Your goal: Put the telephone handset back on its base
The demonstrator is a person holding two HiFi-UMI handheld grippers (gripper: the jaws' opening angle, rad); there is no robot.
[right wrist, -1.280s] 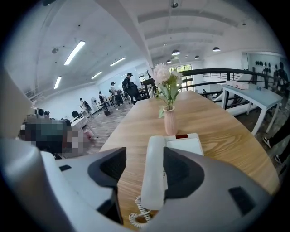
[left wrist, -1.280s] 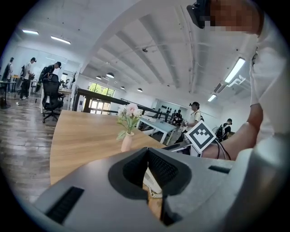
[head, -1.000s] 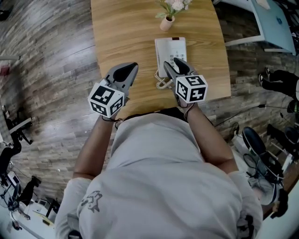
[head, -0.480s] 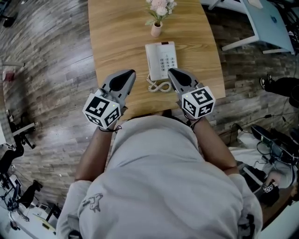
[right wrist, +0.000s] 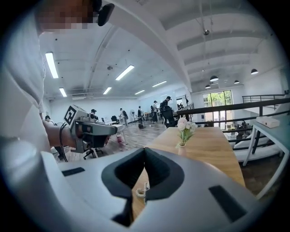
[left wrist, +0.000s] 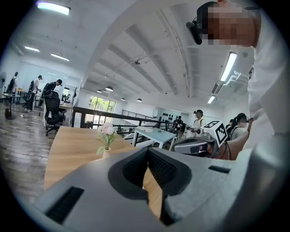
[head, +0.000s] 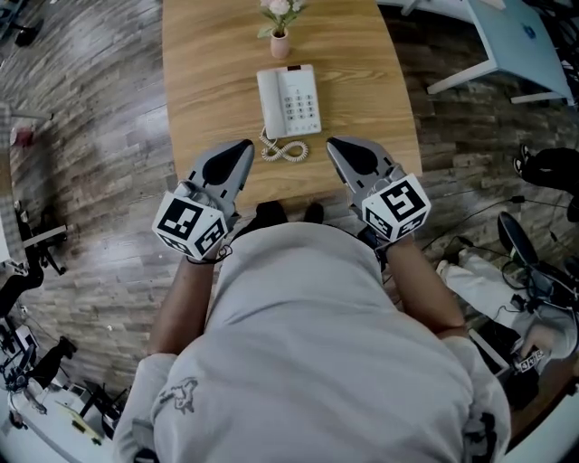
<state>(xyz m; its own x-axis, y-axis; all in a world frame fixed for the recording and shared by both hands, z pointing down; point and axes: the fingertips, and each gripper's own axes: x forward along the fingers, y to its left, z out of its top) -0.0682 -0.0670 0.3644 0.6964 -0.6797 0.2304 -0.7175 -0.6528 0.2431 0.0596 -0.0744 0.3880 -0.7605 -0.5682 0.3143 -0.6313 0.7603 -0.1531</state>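
Wooden table [head: 194, 81] holds the phone [head: 291, 101] at 12 o'clock, handset [head: 269, 104] seated on it. Left gripper [head: 244, 146] at 7 of it, right gripper [head: 335, 146] at 5, both pressed closed, empty.

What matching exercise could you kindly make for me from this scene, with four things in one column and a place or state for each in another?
Things:
1. telephone
2. cord
3. vase
4. right gripper

Places or states:
A. coiled, by the telephone's near edge
B. jaws together, holding nothing
C. white, in the middle of the table
D. at the far end, holding flowers

Pairs: 1-C, 2-A, 3-D, 4-B.
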